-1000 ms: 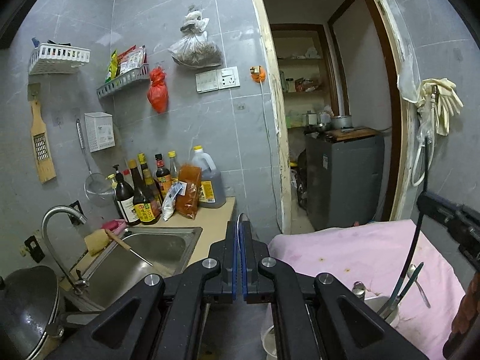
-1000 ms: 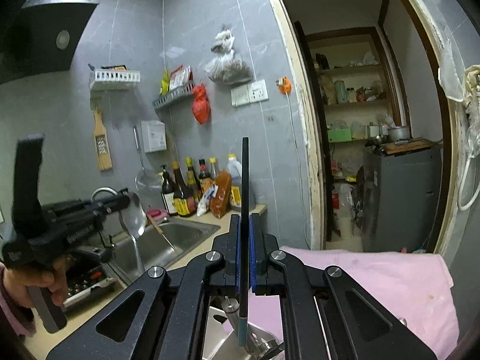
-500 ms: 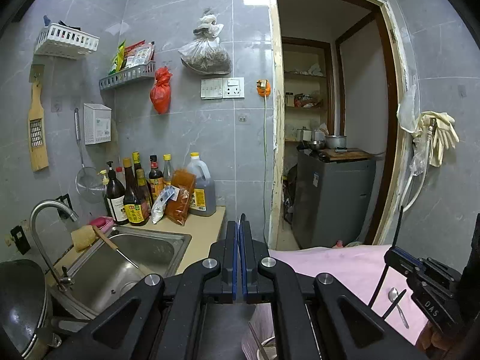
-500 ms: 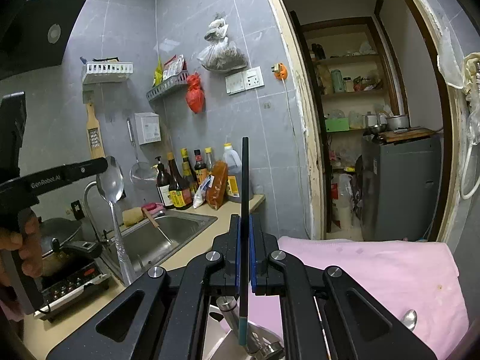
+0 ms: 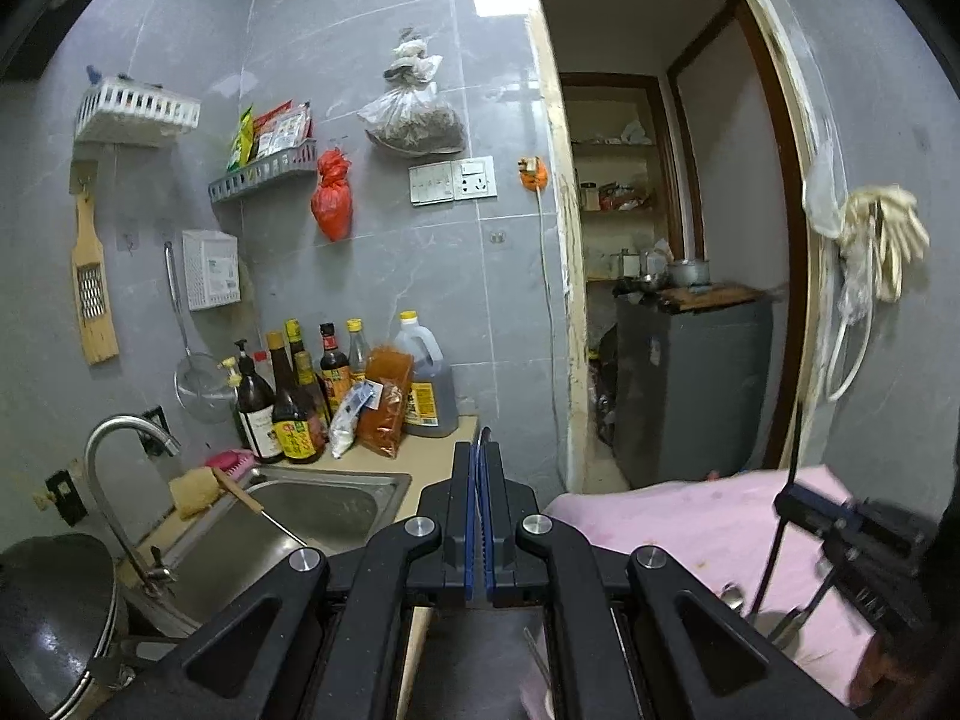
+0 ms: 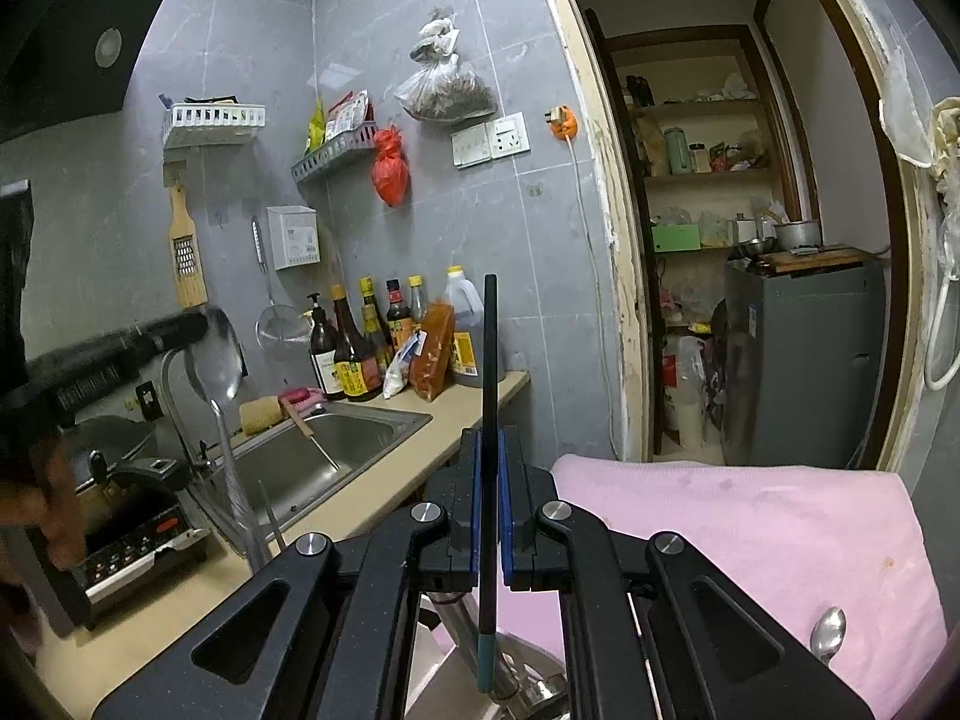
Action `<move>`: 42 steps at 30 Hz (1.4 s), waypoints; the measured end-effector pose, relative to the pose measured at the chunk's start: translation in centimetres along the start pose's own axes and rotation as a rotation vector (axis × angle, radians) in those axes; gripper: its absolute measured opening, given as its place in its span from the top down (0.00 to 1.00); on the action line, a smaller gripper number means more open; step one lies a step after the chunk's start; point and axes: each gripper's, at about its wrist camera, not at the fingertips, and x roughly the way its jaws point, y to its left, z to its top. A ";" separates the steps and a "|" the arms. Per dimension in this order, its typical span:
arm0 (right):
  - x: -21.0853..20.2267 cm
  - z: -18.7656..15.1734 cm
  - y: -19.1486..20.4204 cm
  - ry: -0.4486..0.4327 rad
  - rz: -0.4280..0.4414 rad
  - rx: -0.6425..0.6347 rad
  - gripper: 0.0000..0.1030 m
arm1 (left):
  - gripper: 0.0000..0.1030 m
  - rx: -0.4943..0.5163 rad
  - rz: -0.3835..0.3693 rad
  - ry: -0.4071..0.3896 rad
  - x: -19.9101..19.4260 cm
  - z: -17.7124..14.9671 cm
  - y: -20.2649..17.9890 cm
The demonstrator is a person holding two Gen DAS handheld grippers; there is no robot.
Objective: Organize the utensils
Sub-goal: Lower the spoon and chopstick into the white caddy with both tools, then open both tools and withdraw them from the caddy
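My right gripper (image 6: 490, 444) is shut on a black chopstick (image 6: 489, 372) that stands upright, its lower end over a steel utensil holder (image 6: 528, 684). The gripper also shows in the left wrist view (image 5: 798, 504), still holding the chopstick (image 5: 786, 516) over the pink cloth (image 5: 690, 534). My left gripper (image 5: 480, 456) is shut on a large metal spoon, whose thin edge (image 5: 482, 438) pokes out between the pads. The right wrist view shows this gripper (image 6: 186, 327) with the spoon (image 6: 219, 360) bowl up and handle down. A small spoon (image 6: 829, 633) lies on the pink cloth (image 6: 750, 516).
A steel sink (image 5: 288, 528) with a tap (image 5: 120, 450) lies left, with sauce bottles (image 5: 300, 396) behind it. A wok (image 5: 48, 612) and a cooker (image 6: 138, 534) stand at the left. A doorway (image 5: 672, 276) opens ahead.
My right gripper has sunk slightly with the chopstick. My left gripper has moved a little, still holding the spoon upright.
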 end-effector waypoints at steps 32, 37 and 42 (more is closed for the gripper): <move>-10.4 2.3 -6.7 -0.065 -0.158 0.072 0.06 | 0.17 -0.284 -0.274 0.136 -2.1 -3.9 -4.8; -13.4 3.5 -8.9 -0.094 -0.251 0.025 0.01 | 0.01 -0.244 -0.238 0.081 -3.7 -2.7 -8.7; -16.0 4.0 -11.7 -0.095 -0.311 -0.006 0.01 | 0.00 -0.218 -0.236 0.061 -4.8 -2.5 -12.6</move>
